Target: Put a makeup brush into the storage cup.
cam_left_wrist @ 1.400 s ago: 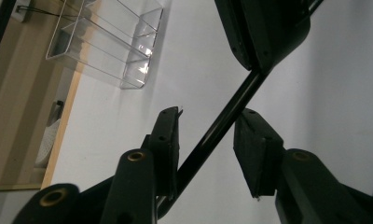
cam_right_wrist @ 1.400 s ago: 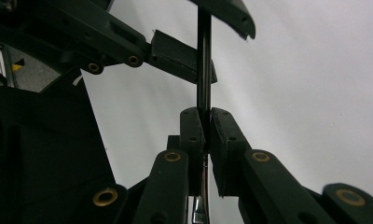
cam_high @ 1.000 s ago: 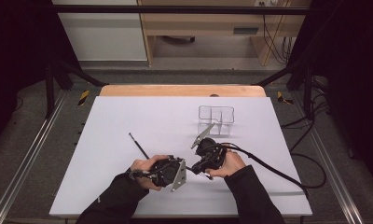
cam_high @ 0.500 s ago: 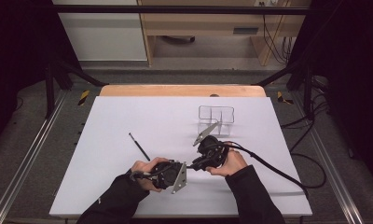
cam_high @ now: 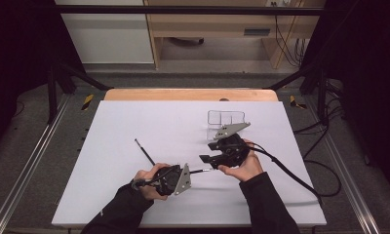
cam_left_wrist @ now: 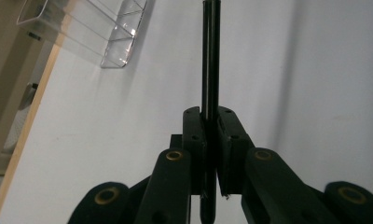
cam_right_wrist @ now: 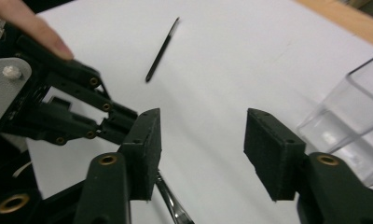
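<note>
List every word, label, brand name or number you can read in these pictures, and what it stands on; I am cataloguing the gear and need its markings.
None: no readable text stands on anything here.
The pen, the clear organizer, the white table and both the left hand-held gripper and the right hand-held gripper are unmarked.
The yellow-and-black striped tags on the floor carry no lettering.
</note>
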`<state>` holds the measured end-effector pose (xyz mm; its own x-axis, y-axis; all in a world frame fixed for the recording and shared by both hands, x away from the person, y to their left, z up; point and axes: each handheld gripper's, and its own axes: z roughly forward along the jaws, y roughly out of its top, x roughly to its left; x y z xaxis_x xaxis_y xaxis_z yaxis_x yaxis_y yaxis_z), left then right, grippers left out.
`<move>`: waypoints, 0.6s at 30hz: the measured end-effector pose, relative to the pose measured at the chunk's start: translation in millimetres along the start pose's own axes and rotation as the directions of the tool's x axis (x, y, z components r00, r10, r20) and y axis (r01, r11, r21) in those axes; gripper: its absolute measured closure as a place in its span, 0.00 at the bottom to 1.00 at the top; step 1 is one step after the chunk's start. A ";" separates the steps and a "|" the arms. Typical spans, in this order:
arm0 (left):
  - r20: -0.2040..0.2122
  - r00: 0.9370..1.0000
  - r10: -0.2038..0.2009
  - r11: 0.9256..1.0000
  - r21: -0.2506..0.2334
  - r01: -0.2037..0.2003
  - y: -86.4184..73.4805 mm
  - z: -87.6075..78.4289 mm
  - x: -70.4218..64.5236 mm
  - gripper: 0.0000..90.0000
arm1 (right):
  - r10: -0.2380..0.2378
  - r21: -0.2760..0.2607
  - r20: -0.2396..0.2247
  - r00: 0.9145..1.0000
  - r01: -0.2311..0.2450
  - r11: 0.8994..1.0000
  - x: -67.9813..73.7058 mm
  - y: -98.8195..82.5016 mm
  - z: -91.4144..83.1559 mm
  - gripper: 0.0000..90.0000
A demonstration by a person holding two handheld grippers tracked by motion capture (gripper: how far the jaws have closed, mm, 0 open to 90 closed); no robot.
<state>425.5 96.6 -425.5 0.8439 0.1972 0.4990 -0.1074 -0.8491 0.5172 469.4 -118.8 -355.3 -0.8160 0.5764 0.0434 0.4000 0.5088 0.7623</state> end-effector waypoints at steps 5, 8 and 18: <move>-0.001 0.997 -0.073 0.997 -0.004 0.073 -4.2 -0.3 1.0 0.92 | 0.045 -0.083 0.052 0.998 -0.040 0.996 -5.7 -3.4 -7.6 0.40; -0.002 0.994 -0.111 0.994 -0.008 0.110 -6.6 0.4 1.7 0.92 | 0.056 -0.103 0.077 0.995 -0.048 0.994 -8.1 -6.5 -10.9 0.35; -0.012 0.963 -0.269 0.962 -0.044 0.269 -15.3 -4.2 6.8 0.92 | 0.106 -0.170 0.108 0.988 -0.087 0.982 -11.6 -16.9 -21.7 0.22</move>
<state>430.7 113.0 -427.1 0.8352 0.4244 0.3497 0.1003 -0.7427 0.6621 463.0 -148.0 -354.7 -0.7189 0.6930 0.0540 0.3926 0.3407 0.8543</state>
